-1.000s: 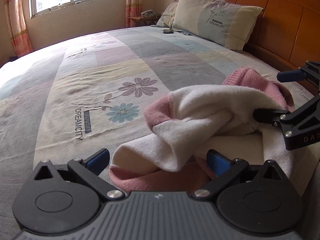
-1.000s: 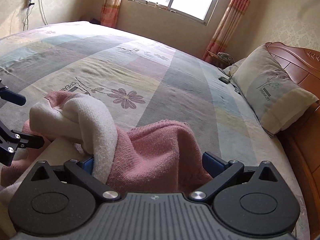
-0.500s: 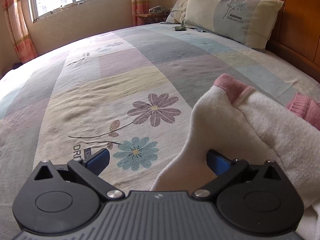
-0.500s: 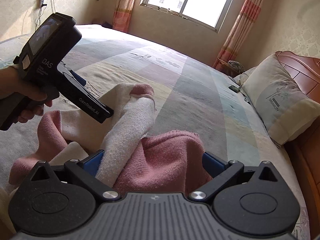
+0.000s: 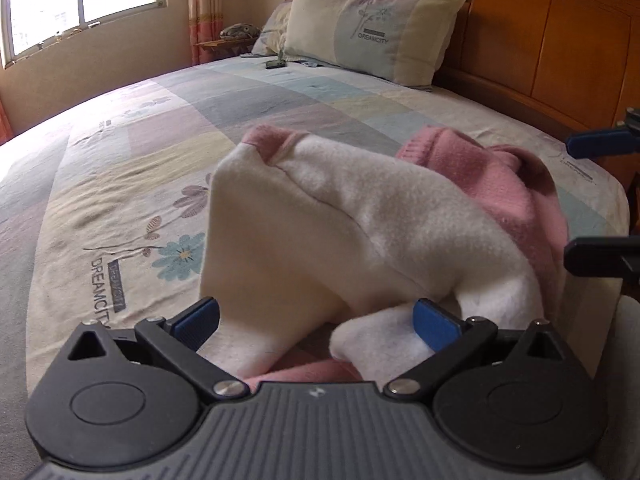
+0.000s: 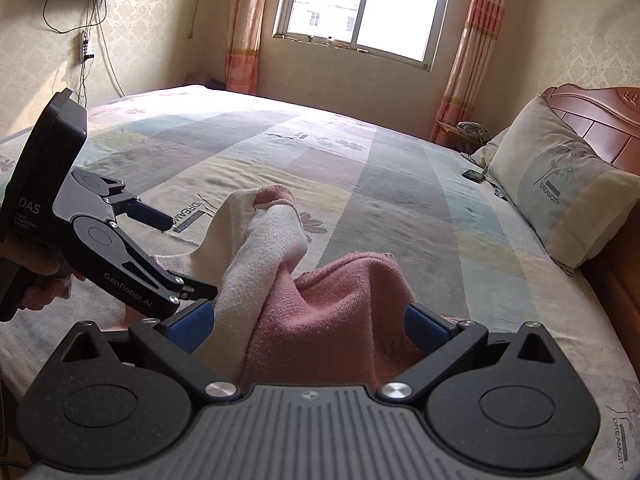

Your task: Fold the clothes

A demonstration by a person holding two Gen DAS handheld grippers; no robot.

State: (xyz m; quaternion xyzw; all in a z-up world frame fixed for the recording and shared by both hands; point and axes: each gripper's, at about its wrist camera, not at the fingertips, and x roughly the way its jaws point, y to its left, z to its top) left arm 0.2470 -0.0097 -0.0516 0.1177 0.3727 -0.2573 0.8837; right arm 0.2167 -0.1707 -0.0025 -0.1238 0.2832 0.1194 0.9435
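Your left gripper [image 5: 316, 320] has its jaws spread wide, with cream fleece lying between them; nothing is pinched, the cloth only rests there. Your right gripper [image 6: 306, 320] is also wide open, and a hump of pink knit stands up between its blue pads [image 6: 424, 326], which do not press on it. In the right wrist view the left gripper appears from the side, with its two fingers clearly apart.

The garment [image 5: 372, 220] lies on the bed [image 5: 120, 184], near the edge on your side, in one crumpled heap. It is pink knitted wool outside and cream fleece inside, and much of the lining is turned outward. One part rises in a soft peak with a pink cuff at the top.

I judge that the folding is at the very start: no flat panel and no straight fold line is visible. The garment must first be spread and smoothed on the patchwork bedsheet, and then folded.

The fabric looks thick, soft and limp, so it will sag and bunch when lifted. A pillow [image 5: 372, 32] leans on the wooden headboard [image 5: 552, 40], well apart from the heap.
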